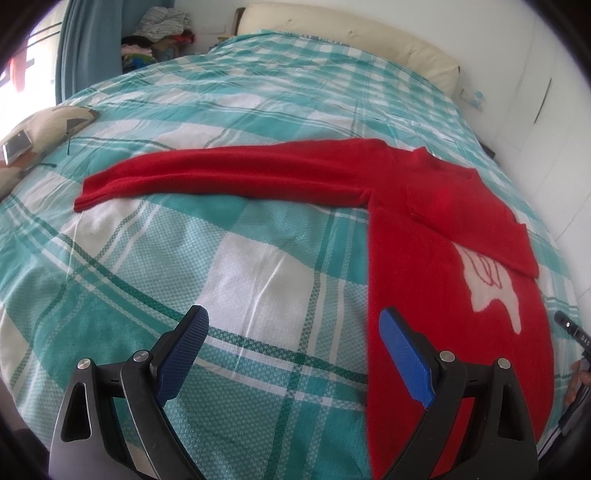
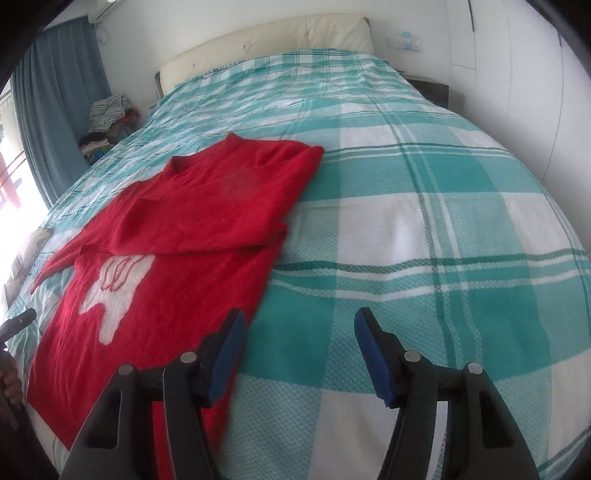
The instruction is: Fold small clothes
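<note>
Spread flat on the bed (image 1: 258,266), front up, a red sweater (image 1: 436,258) with a white motif (image 1: 491,295) on the chest, lying over the teal-and-white checked cover. Right sleeve (image 2: 207,206) already brought across the chest and laid flat, presumably to square off that side into a straight edge running down to the hem. Left sleeve (image 1: 221,177) stretched straight out sideways over the cover, not yet folded, so likely the next part to take in. Left gripper (image 1: 291,328) poised low over the bed just beside the sweater's left edge, jaws wide with nothing between them, one pad over bare cover and the other over red knit: a stance suited to reaching forward for the sleeve or pinching the side seam. Right gripper (image 2: 299,332) hanging over bare cover just beside the sweater's right edge, jaws roughly half open and empty, clear of the cloth. Part of a hand (image 2: 11,380) on a gripper handle visible at the left rim of the right wrist view; too close to the dark edge to tell more. Off the task: a pillow (image 1: 48,122) with what looks like a phone (image 1: 16,146) on it at the bed's left side, a cream headboard (image 1: 351,33), a blue curtain (image 2: 55,110), and a heap of other clothes (image 1: 159,29) beyond the bed, too small to sort out.
</note>
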Tool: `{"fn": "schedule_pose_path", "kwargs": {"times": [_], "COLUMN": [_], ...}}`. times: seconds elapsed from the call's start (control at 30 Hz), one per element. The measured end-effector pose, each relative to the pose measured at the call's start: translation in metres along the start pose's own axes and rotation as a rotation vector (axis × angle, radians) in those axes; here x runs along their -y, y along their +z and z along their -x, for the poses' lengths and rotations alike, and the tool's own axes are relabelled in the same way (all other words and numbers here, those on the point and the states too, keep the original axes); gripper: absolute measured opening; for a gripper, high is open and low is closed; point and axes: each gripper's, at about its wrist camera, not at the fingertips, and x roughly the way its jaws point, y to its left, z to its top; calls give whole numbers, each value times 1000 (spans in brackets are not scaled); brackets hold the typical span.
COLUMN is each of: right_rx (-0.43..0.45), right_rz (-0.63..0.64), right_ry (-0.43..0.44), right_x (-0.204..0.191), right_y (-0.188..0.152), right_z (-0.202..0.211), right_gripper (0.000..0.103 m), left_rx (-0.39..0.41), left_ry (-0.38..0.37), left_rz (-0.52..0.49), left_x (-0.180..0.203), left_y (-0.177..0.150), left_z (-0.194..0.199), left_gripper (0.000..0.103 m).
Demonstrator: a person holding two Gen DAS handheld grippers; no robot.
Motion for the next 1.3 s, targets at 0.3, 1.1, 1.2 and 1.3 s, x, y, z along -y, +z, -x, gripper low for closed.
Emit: {"fn": "schedule_pose_path", "kwargs": {"times": [0.3,1.1,1.2,1.3], "right_rx": [58,80,75,74], "right_rz": [-65,-64,-62,-62], "right_ry": [-32,-11,-8,-9], "right_x": [23,20,20,19], "right_y": [-34,-42,-43,-43], "right_z": [1,-1,-2,-2], "right_gripper": [63,73,75,75], "left_rx": [-7,-9,-11,-13], "left_ry": [2,2,3,3], "left_rz": [-5,-19,-21,-24], "left_x": [2,4,5,5], "left_y": [-2,-2,-2,-3], "left_z": [-1,-1,-1,-1], "left_gripper": [95,95,95,95]}}
